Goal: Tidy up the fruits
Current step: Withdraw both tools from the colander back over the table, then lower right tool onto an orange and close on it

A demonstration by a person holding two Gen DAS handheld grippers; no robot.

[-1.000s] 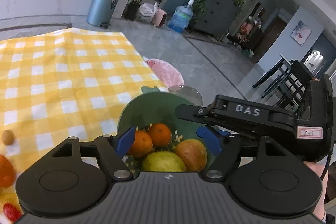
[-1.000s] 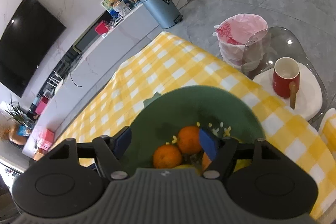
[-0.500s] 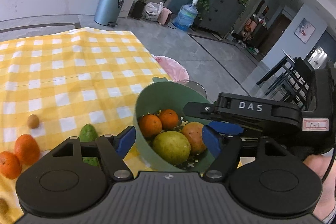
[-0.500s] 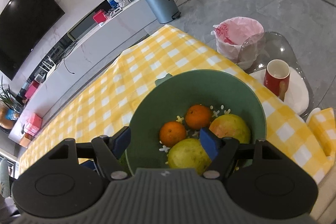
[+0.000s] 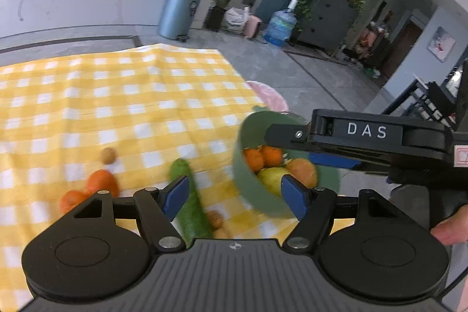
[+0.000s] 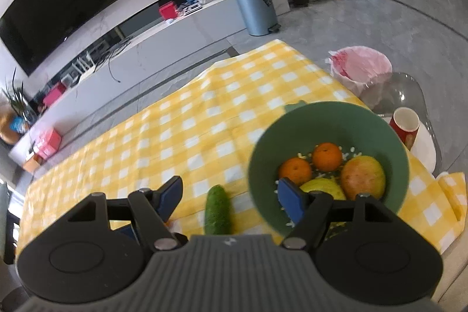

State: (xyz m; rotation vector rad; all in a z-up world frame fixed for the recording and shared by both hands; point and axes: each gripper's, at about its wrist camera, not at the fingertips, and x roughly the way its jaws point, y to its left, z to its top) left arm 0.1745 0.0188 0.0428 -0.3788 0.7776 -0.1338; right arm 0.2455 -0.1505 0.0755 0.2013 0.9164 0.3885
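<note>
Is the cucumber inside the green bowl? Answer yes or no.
No, the cucumber lies on the yellow checked cloth beside the green bowl, which holds only round fruits.

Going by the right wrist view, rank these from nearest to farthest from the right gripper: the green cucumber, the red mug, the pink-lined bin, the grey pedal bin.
From the right gripper:
1. Green cucumber, lying on the yellow checked cloth between the fingers.
2. Red mug, off to the right beyond the green bowl.
3. Pink-lined bin, on the floor past the table's right corner.
4. Grey pedal bin, by the far wall.
</note>
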